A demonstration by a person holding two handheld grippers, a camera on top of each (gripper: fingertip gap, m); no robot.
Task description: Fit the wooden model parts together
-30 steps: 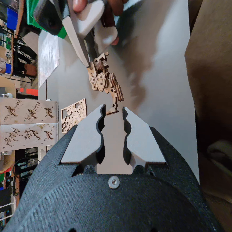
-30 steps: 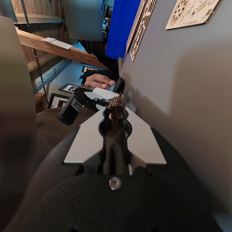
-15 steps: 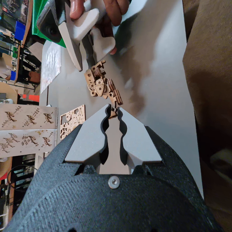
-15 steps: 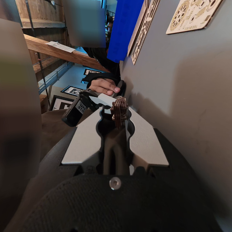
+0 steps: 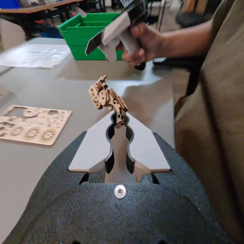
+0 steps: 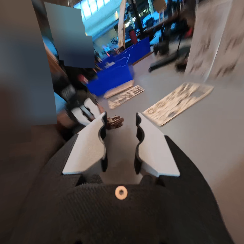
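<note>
A small part-built wooden model point(image 5: 105, 97) stands tilted above the grey table point(image 5: 39, 165). My left gripper point(image 5: 119, 114) is shut on the model's lower leg, and both pads press on it. My right gripper point(image 6: 120, 116) is open and empty. In its own view the model point(image 6: 115, 122) lies just beyond its left fingertip, untouched. In the left wrist view the right gripper point(image 5: 101, 48) hangs above and behind the model, held by a hand point(image 5: 142, 43). The left gripper also shows blurred in the right wrist view point(image 6: 84, 112).
A flat wooden parts sheet point(image 5: 33, 124) lies at the left and a clear plastic sheet point(image 5: 33, 55) behind it. A green bin point(image 5: 81, 34) stands at the back. In the right wrist view are a blue bin point(image 6: 112, 79) and more parts sheets point(image 6: 178, 103). Brown cloth point(image 5: 211, 118) fills the right. The left gripper's tips are roughly 12 cm from the right gripper's.
My left gripper closed on the model's leg. My right gripper let go of the model, opened and drew back. Both views have turned.
</note>
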